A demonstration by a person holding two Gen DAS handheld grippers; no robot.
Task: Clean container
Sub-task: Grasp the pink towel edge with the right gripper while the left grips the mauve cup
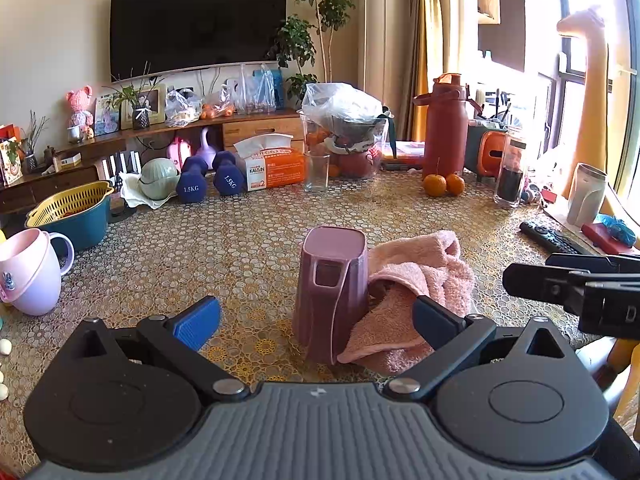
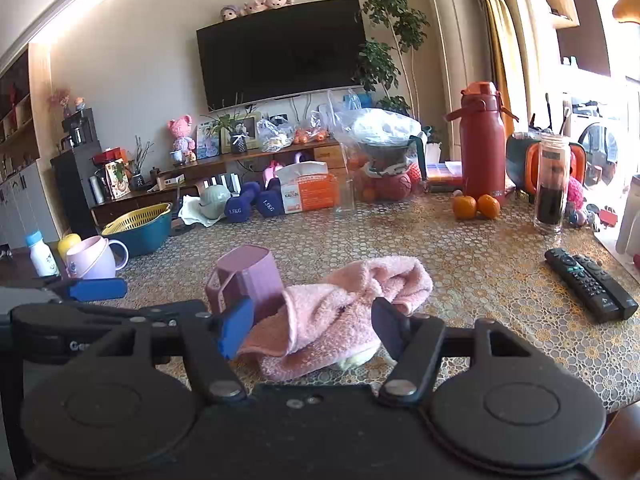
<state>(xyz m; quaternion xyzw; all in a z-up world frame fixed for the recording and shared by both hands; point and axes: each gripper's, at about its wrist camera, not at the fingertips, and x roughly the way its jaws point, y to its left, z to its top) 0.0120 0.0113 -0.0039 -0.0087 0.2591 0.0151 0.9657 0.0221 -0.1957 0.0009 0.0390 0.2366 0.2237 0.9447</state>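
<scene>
Left wrist: upright mauve ribbed cup [image 1: 330, 292], squarish rim.

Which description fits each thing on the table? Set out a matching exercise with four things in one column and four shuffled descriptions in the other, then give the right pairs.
Things:
1. purple cup
2. pink towel
3. two oranges
4. remote controls

Descriptions:
A. black, lying flat near the table's right edge
B. crumpled, lying against the cup
C. upside down, handle toward the left gripper
D. beside the red flask

Pairs: 1-C, 2-B, 3-D, 4-A
</scene>
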